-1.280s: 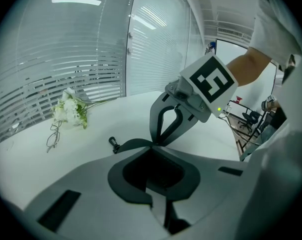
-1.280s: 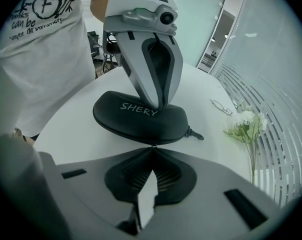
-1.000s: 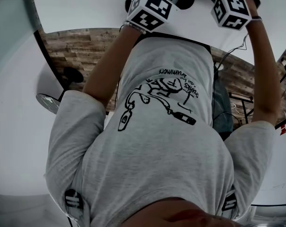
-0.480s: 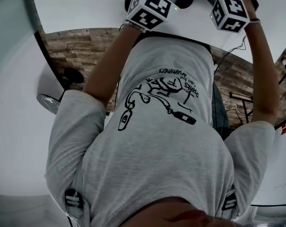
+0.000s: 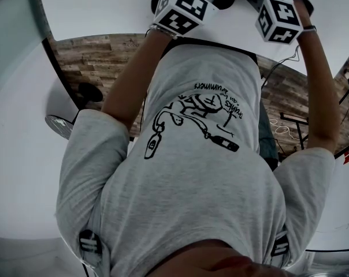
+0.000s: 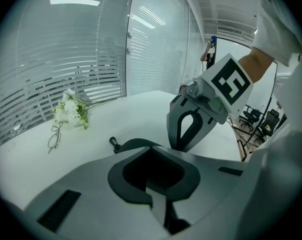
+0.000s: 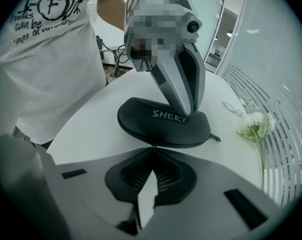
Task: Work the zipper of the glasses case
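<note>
L gripper (image 7: pixel 188 110) stands nose-down on the glasses case (image 7: pixel 156 126). Its jaws are drawn together & the tips press on the lid just right of the "SHERY" lettering. The case lies flat & zipped up on the white table (image 7: pixel 86 134), close to the table edge by the person's grey printed shirt (image 5: pixel 203 154). R gripper (image 6: pixel 177 146) comes in low from the other side – jaws closed too, tips meeting right at the case's near rim on the zip line; whatever they nip there is too small to make out. Further right, a small black tab (image 7: pixel 215 138) pokes out of the case's end. Beyond it, well apart from the case – a pair of spectacles (image 7: pixel 233 109) & a bunch of white flowers (image 7: pixel 253 124).
</note>
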{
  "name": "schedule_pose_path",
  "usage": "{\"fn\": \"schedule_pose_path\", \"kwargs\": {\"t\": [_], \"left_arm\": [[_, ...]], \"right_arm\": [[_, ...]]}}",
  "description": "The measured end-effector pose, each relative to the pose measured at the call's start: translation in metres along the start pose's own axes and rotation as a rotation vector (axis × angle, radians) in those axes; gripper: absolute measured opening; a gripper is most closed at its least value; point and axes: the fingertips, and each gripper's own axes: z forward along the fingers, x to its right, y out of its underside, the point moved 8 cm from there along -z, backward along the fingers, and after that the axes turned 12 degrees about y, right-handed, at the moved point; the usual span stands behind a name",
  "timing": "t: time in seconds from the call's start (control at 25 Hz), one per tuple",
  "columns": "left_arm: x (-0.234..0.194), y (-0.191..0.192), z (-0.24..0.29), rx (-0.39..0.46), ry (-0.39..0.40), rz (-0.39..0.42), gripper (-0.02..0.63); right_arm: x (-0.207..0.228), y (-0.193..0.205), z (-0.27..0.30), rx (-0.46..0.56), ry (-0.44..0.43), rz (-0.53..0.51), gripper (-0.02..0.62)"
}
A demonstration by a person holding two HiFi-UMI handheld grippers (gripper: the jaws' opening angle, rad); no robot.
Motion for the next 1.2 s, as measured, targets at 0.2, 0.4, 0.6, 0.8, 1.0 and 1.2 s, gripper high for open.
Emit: {"fn": "schedule_pose_path", "kwargs": {"t": [0.2, 0.4, 0.6, 0.8, 1.0, 1.2], "left_arm": [[0.001, -0.002, -0.001, -0.001, -0.003, 0.0, 0.021], [0.0, -0.003, 0.0, 0.011, 0.01, -0.044, 0.021], [0.002, -0.011, 0.0, 0.027, 0.032, -0.02, 0.021], [0.002, -0.017, 0.009, 0.022, 0.057, 0.004, 0.021], [0.004, -0.019, 0.016, -0.012, 0.041, 0.049, 0.021], [0.004, -0.018, 0.017, -0.018, 0.025, 0.044, 0.021]], "right_arm": [[-0.004, -0.001, -0.003, 0.002, -0.006, -0.009, 0.005], [-0.001, 0.002, -0.002, -0.002, 0.015, -0.006, 0.005], [0.012, 0.013, -0.006, -0.034, 0.082, -0.011, 0.005], [0.029, 0.019, -0.001, -0.057, 0.157, -0.025, 0.005], [0.031, 0.021, 0.002, -0.066, 0.147, -0.028, 0.005], [0.029, 0.022, 0.0, -0.062, 0.135, -0.017, 0.003]]}}
